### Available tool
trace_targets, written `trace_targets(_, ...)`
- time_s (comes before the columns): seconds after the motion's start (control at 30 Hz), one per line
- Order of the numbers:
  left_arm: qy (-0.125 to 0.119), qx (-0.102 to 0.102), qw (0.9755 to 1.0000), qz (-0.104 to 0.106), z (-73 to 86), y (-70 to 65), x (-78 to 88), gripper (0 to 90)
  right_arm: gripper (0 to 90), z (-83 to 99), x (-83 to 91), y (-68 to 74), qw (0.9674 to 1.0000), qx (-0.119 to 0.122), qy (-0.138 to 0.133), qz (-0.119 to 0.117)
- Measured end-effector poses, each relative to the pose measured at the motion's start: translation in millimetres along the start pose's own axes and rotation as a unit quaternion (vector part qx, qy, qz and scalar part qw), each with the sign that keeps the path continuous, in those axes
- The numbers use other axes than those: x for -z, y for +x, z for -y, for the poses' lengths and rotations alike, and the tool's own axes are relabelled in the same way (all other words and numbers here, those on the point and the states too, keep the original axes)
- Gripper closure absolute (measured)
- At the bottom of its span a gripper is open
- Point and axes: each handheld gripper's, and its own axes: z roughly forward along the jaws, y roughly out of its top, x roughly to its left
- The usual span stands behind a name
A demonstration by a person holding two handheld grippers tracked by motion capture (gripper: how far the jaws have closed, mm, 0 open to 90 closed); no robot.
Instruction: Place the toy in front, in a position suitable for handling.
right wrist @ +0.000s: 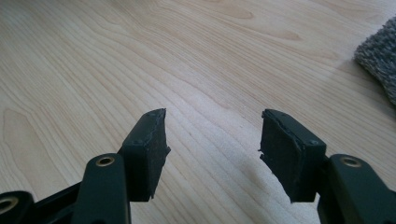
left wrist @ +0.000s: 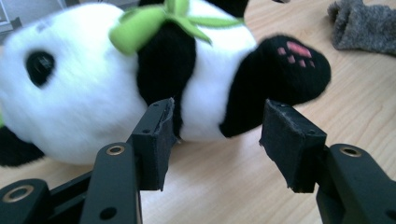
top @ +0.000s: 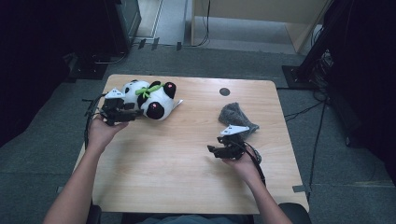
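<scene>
One panda plush [left wrist: 140,79] is lying just ahead of the left gripper [left wrist: 217,135], whose released jaws are grasping nothing. One grey cloth [right wrist: 379,58], cut off, is lying right of the right gripper [right wrist: 212,149], likewise released.

The toy panda [left wrist: 93,88] is soft plush, fluffy white and black, with a green cloth bow [left wrist: 154,23]. The table [right wrist: 140,60] is pale wood, smooth and matt. The grey cloth [left wrist: 364,28] looks rough and fuzzy. The left gripper [left wrist: 217,135] has matt black pads [left wrist: 289,144].
</scene>
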Motion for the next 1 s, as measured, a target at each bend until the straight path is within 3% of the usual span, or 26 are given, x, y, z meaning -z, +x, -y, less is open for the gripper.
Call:
trace_targets(0.27, 0.003, 0.003, 1.0, -0.003, -18.2, 18.5, -1.8, 44.9, 41.3, 0.5, -2.6, 3.2, 0.9999, 0.004, 0.006, -0.007)
trace_targets(0.6, 0.021, -0.009, 0.9996, -0.019, -45.7, 34.4, -11.5, 51.2, 41.9, 0.9, -5.5, 6.9, 0.9998, 0.007, 0.016, -0.013)
trace_targets(0.87, 0.027, -0.01, 0.9993, -0.022, -44.4, 41.4, -26.9, 54.7, 42.6, 1.2, -5.6, 5.9, 0.9997, 0.009, 0.019, -0.014)
trace_targets(1.0, 0.01, 0.01, 0.9999, -0.002, -43.1, 44.4, -32.2, 59.9, 42.7, 1.2, -5.5, 6.6, 0.9997, 0.008, 0.019, -0.012)
